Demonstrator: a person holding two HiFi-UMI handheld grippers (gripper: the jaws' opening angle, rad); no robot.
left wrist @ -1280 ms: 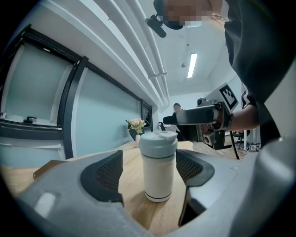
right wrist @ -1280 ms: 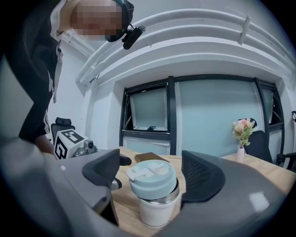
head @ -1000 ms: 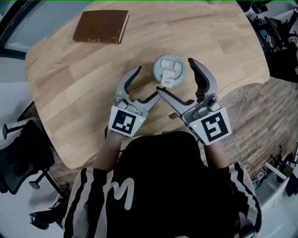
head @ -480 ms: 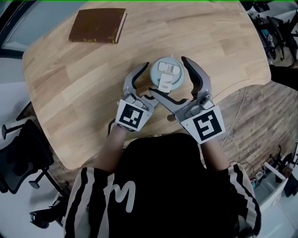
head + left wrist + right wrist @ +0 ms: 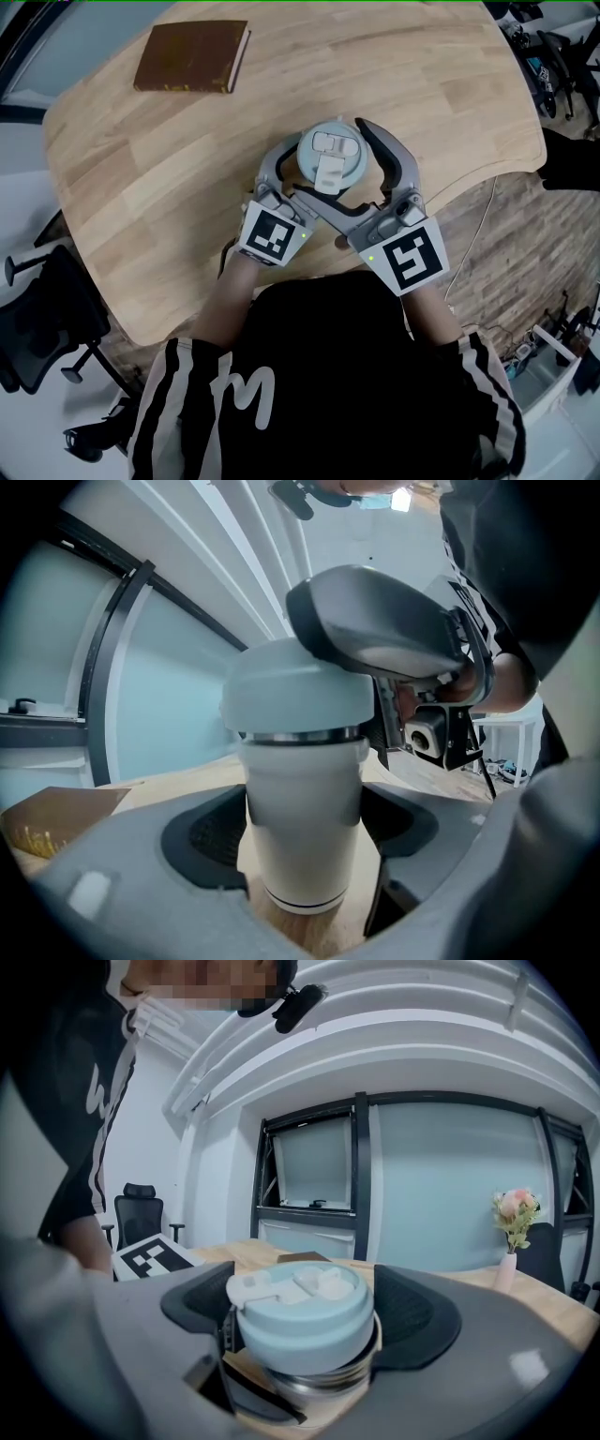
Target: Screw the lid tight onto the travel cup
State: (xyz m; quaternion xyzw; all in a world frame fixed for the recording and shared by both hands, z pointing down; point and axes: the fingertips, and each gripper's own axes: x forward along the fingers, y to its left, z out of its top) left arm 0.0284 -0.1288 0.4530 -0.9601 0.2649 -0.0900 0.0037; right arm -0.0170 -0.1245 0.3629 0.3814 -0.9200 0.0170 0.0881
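Observation:
A white travel cup [image 5: 302,827] stands upright on the wooden table [image 5: 141,169]. Its pale blue lid [image 5: 330,155] rests on top, with a steel rim showing under the lid [image 5: 302,1321] in the right gripper view. My left gripper [image 5: 305,176] is low down, its pads against both sides of the cup body [image 5: 302,855]. Higher up, my right gripper [image 5: 328,159] crosses over the left one, and its pads press the lid's sides [image 5: 302,1335]. In the left gripper view, one right fingertip [image 5: 384,621] shows above the lid.
A brown book [image 5: 192,56] lies at the far left of the table. The table's curved front edge runs just under the person's arms. A black office chair [image 5: 37,319] stands off to the left. A small vase of flowers [image 5: 514,1218] stands at the far right.
Both grippers were open short of the cup one second ago. They moved forward round it and closed, the left on the body and the right on the lid.

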